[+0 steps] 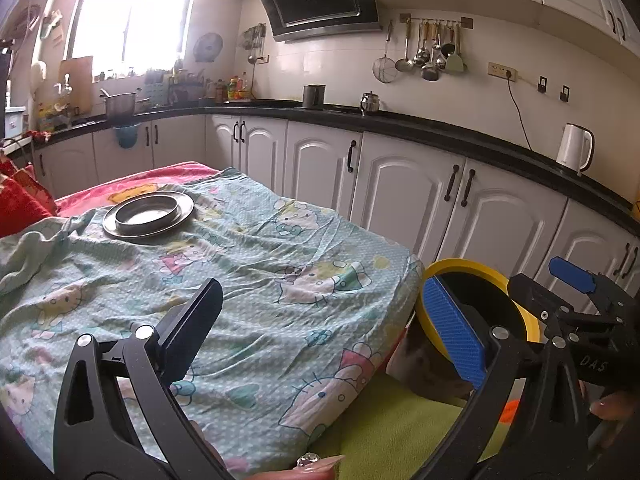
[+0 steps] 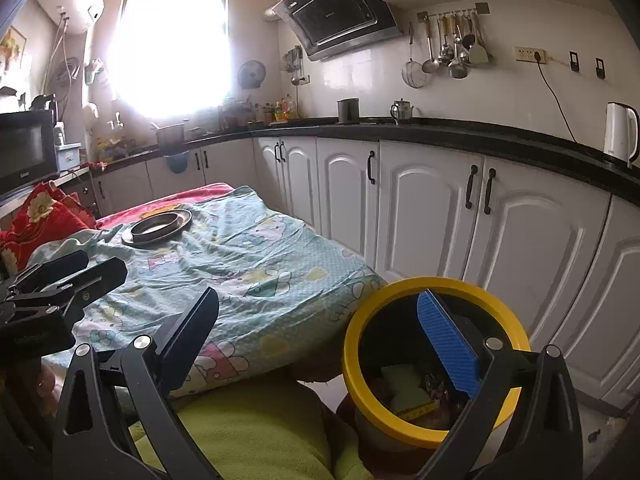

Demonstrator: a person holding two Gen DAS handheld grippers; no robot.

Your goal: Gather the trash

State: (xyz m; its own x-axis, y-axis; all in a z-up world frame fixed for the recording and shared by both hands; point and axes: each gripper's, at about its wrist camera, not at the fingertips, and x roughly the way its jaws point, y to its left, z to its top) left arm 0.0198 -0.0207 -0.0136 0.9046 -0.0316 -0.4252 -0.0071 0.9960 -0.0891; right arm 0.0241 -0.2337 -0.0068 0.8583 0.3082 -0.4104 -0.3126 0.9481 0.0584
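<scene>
Now yellow-rimmed bin (image 2: 434, 364) holds trash scraps w/ both grippers' fingers wide, empty.

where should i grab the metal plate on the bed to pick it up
Grip the plate by its flat outer rim, on the near edge facing the fingers, coming in low along the bedsheet. The rim is thin and lies flush on soft cloth, so one finger probably has to press into the sheet to slip under.

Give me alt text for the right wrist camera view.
The open right gripper hangs above a yellow-rimmed bin holding scraps, beside a table draped in a cartoon-print cloth. A metal plate sits at the table's far end; white kitchen cabinets stand behind.
</scene>
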